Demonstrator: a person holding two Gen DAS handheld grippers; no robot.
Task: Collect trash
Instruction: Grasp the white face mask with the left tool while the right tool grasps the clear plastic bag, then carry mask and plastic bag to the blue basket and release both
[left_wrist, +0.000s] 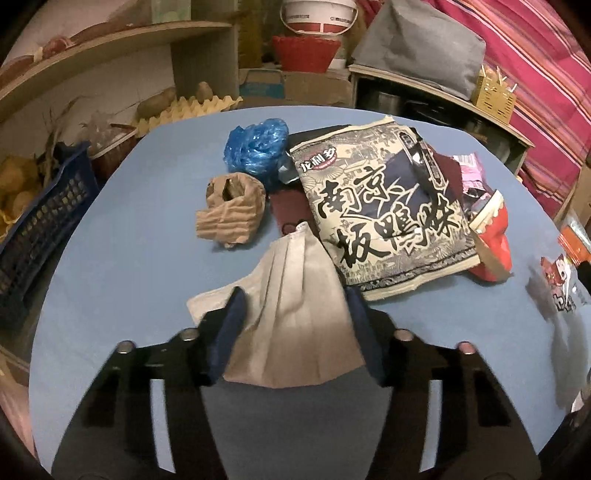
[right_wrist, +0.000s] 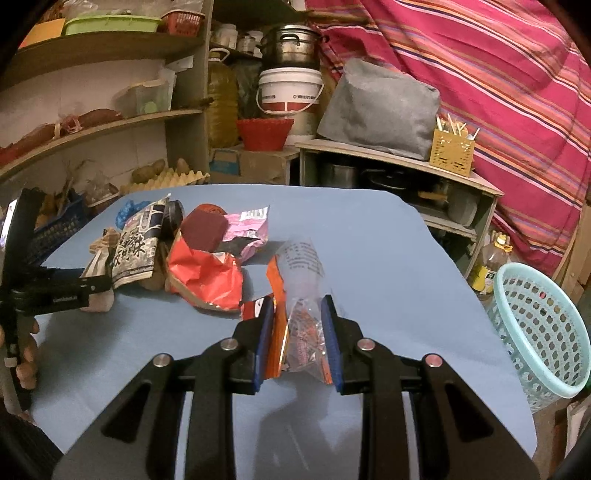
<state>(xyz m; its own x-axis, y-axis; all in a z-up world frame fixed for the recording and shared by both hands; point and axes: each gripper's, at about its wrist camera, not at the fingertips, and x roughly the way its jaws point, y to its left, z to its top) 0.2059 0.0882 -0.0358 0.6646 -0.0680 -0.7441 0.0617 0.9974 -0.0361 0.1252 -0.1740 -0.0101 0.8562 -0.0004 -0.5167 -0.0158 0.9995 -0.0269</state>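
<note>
Up close on the right: right gripper (right_wrist: 298, 308) closed in on a crinkly clear plastic snack bag with an orange edge (right_wrist: 300, 325), blue pads (right_wrist: 330, 332) pinching both sides, bag standing off the light blue tabletop (right_wrist: 388, 258). Featherweight, slick film, likely to slide out if pinched only at the loose top; better held low, across the bunched middle.

Over on the left: left gripper (left_wrist: 293, 299) spread wide around a pale pleated face mask (left_wrist: 295, 317), fingers flanking it either side. Actually clamped or just straddling? Cannot tell from here. Soft, limp cloth, no weight to speak of, bound to droop; best gathered at the pleats, not the edge.

Just beyond, still lying on the table: large printed black-and-cream snack pouch (left_wrist: 384, 218), stiffish and flat, best taken by a sealed edge. Beside it, crumpled red foil wrapper (right_wrist: 207, 277) and torn pink packet (right_wrist: 249, 227), both springy and light. Further left, crushed brown paper wad (left_wrist: 231, 212), then scrunched blue plastic bag (left_wrist: 256, 146), airy and slippery.

Off the table's right side, lower down: pale turquoise perforated plastic basket (right_wrist: 539, 332), probably the drop point.
</note>
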